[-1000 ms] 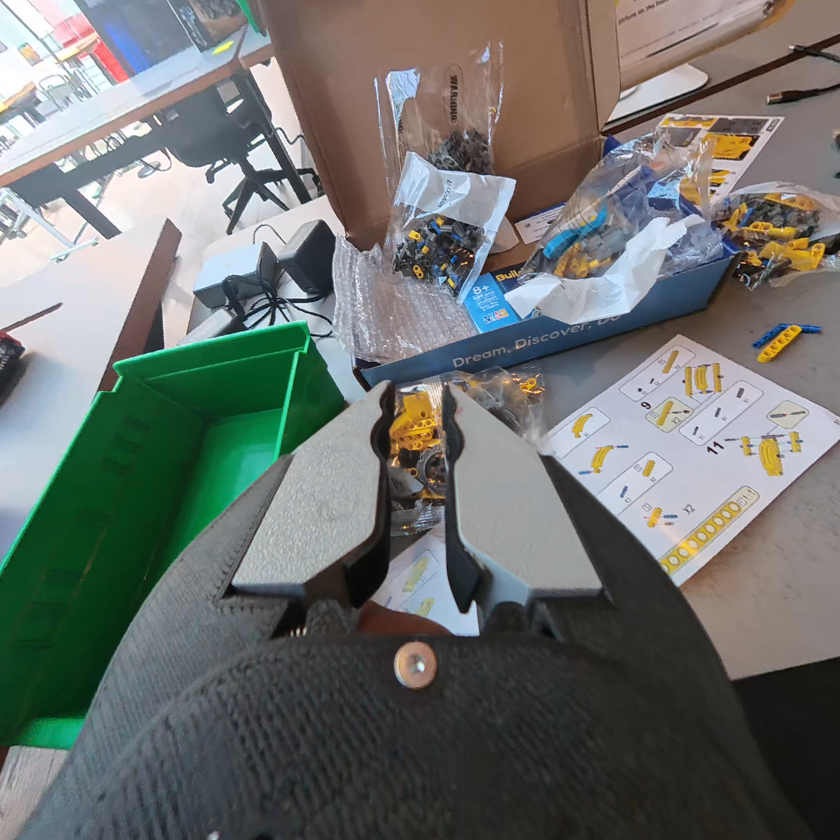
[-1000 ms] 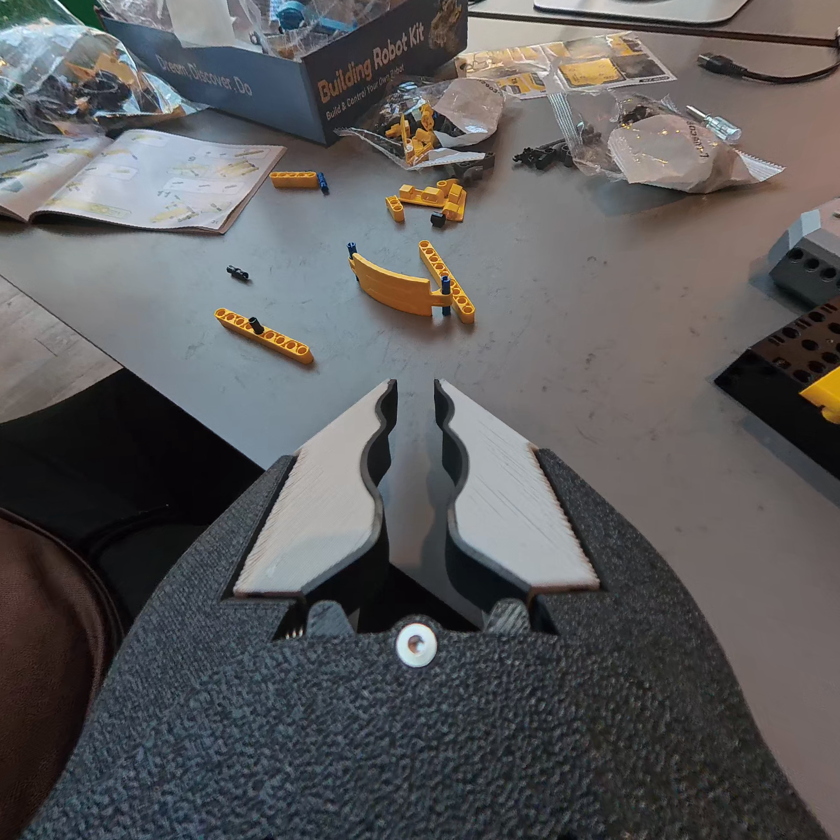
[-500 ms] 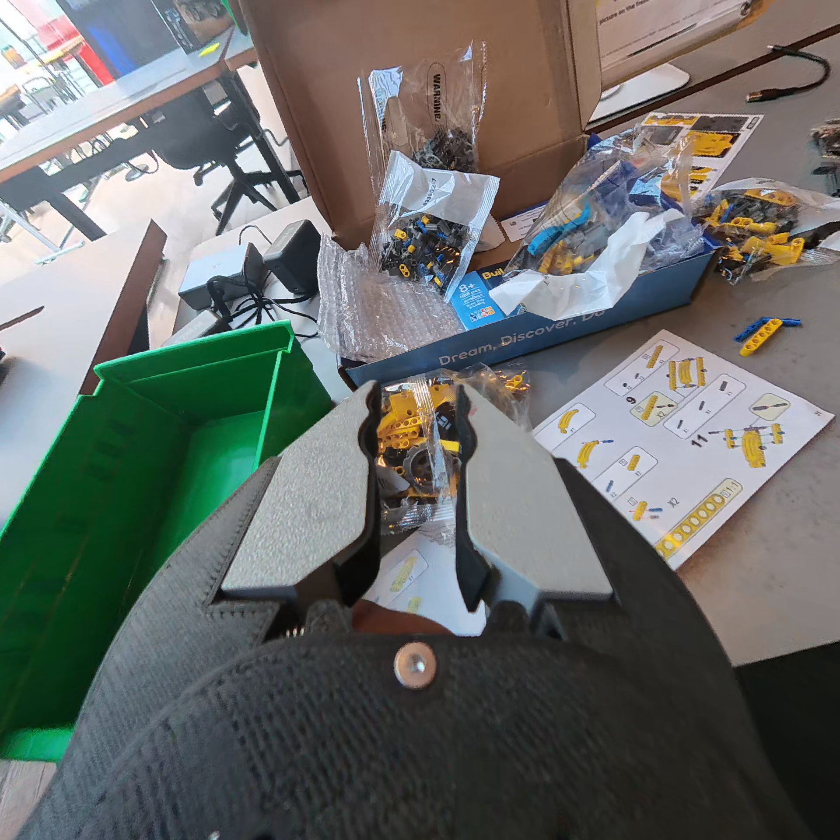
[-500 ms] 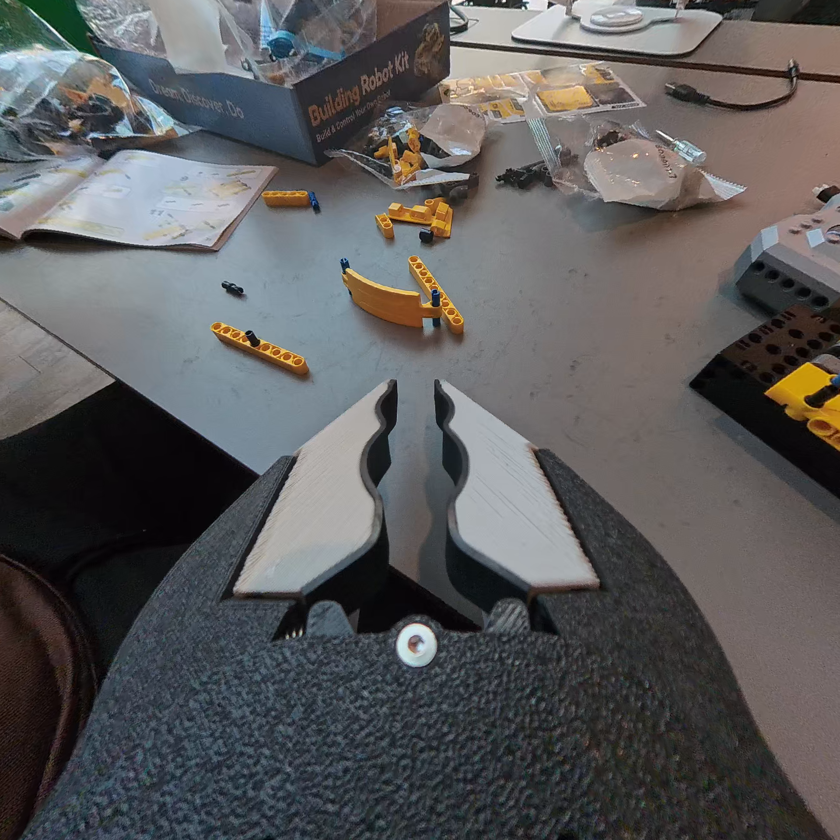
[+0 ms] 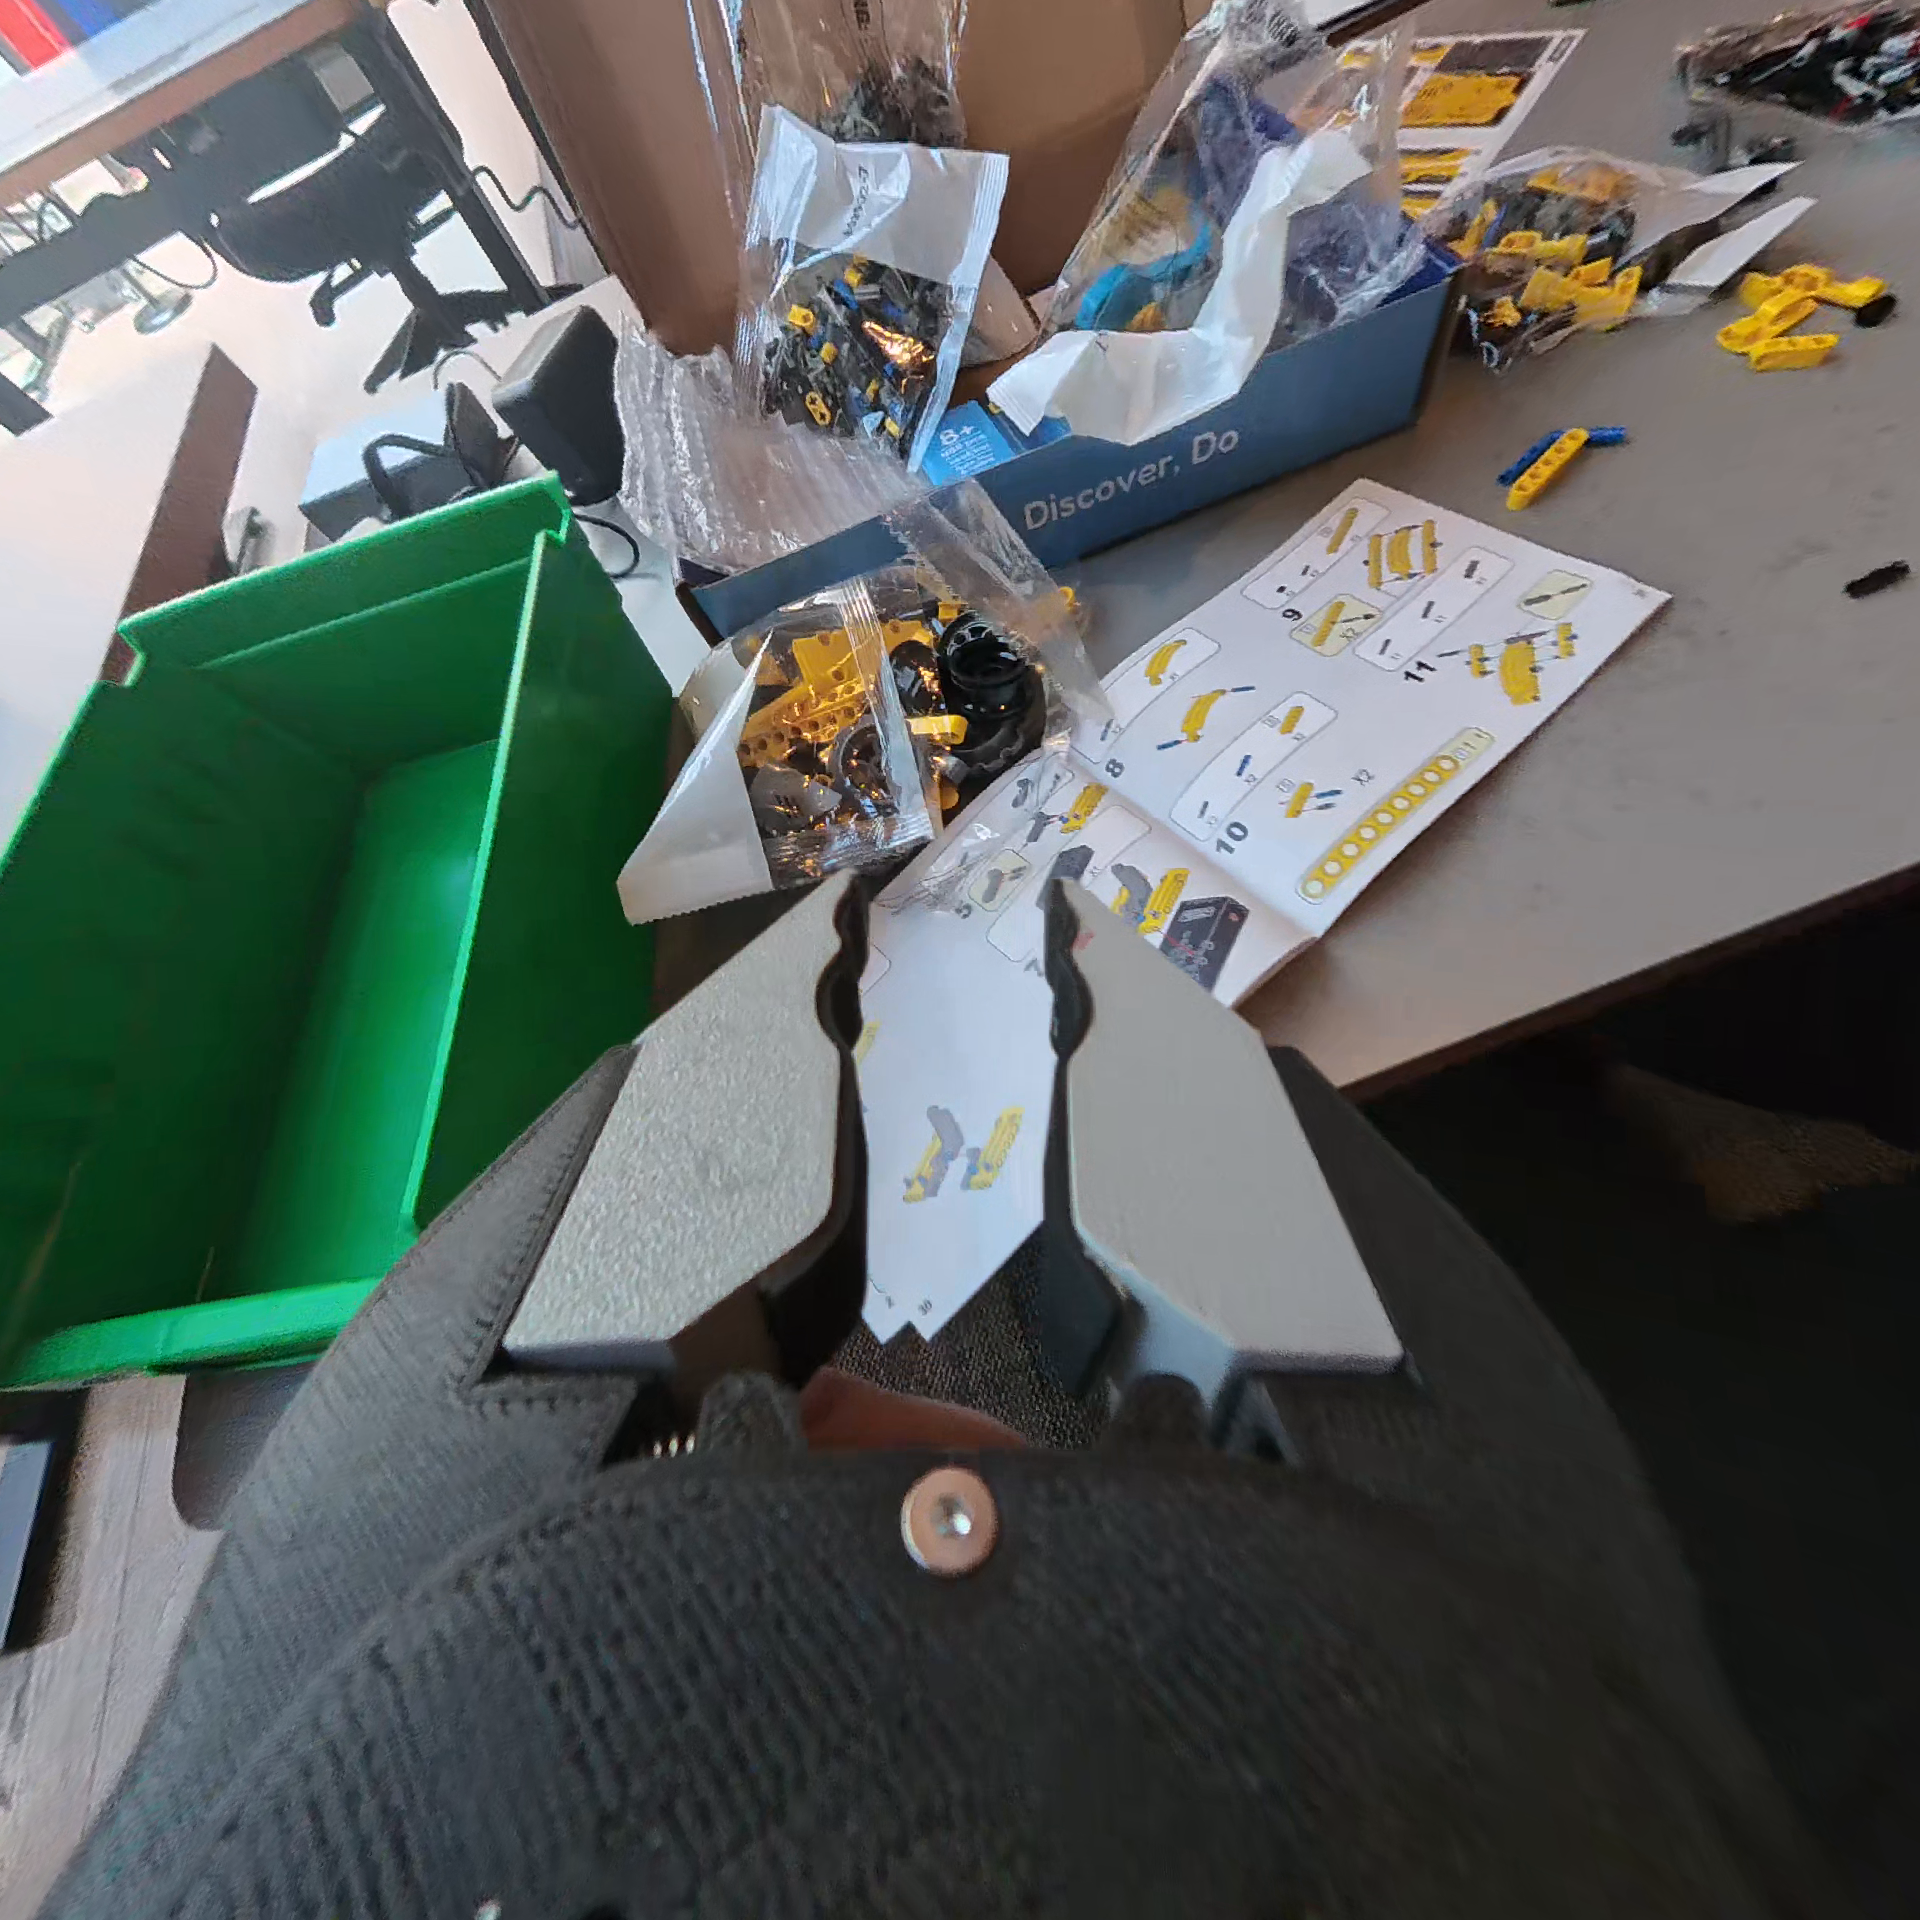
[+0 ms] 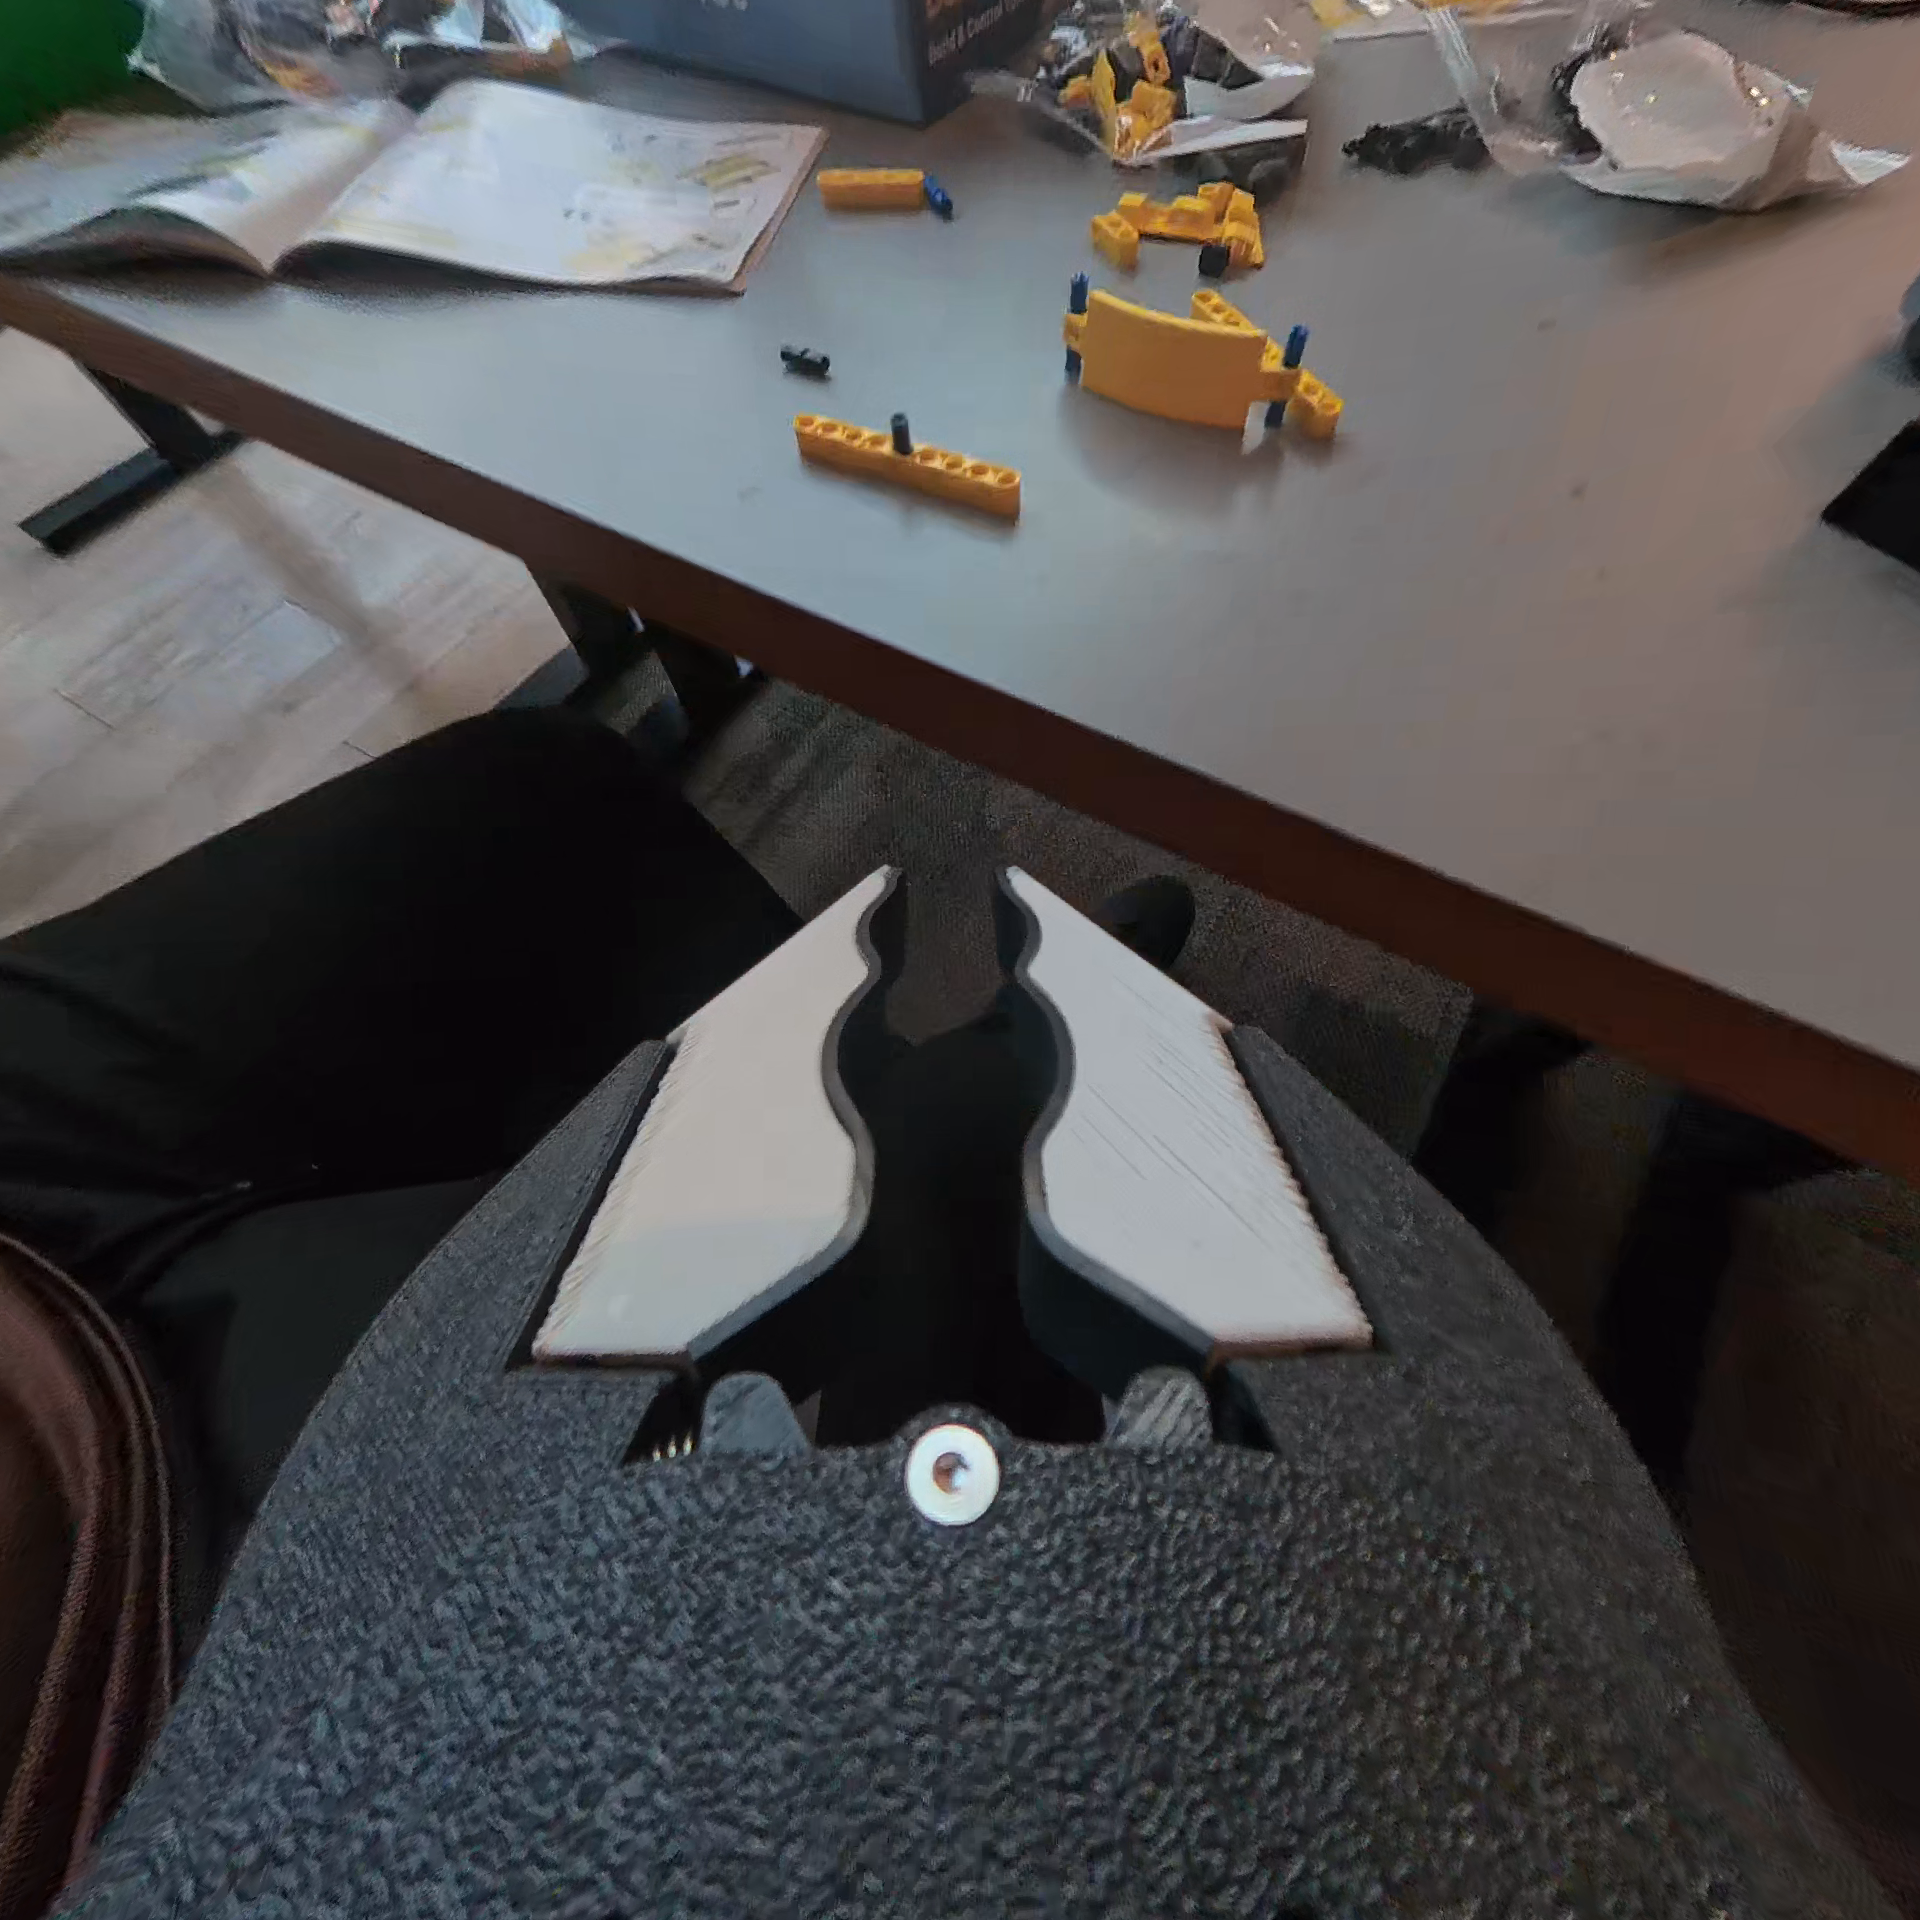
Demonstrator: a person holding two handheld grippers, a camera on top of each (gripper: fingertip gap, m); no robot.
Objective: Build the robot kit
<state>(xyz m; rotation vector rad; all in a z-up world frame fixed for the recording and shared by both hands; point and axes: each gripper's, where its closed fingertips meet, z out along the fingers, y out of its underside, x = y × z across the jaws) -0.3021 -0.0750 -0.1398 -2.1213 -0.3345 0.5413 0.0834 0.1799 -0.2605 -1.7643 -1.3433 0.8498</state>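
My left gripper (image 5: 951,899) is open and empty, its tips above the near page of an open instruction booklet (image 5: 1299,748). A clear bag of yellow and black building parts (image 5: 862,738) lies just beyond the tips, apart from them. My right gripper (image 6: 951,883) holds nothing, with only a narrow gap between its jaws. It hangs off the near edge of the grey table (image 6: 1351,675), above carpet and a person's dark trouser leg (image 6: 364,935). On the table ahead lie a long yellow beam with a black pin (image 6: 904,478) and a curved yellow panel with blue pins (image 6: 1174,364).
A green bin (image 5: 499,831) stands left of the bag. A blue kit box (image 5: 1226,457) stuffed with bags sits behind it, before a cardboard box. Loose yellow pieces (image 6: 1184,223), a black pin (image 6: 805,361), a short yellow beam (image 6: 873,190) and the booklet (image 6: 540,187) lie farther back. Some 50 cm of space lies between my two pairs of fingers. Both grippers' tips are roughly 30 cm from the short yellow beam (image 6: 873,190). It is also in sight in the left wrist view (image 5: 1557,469).
My left gripper has opened wider and drawn back from the bag, which now lies clear of the tips. My right gripper has pulled back off the table edge, its gap unchanged.
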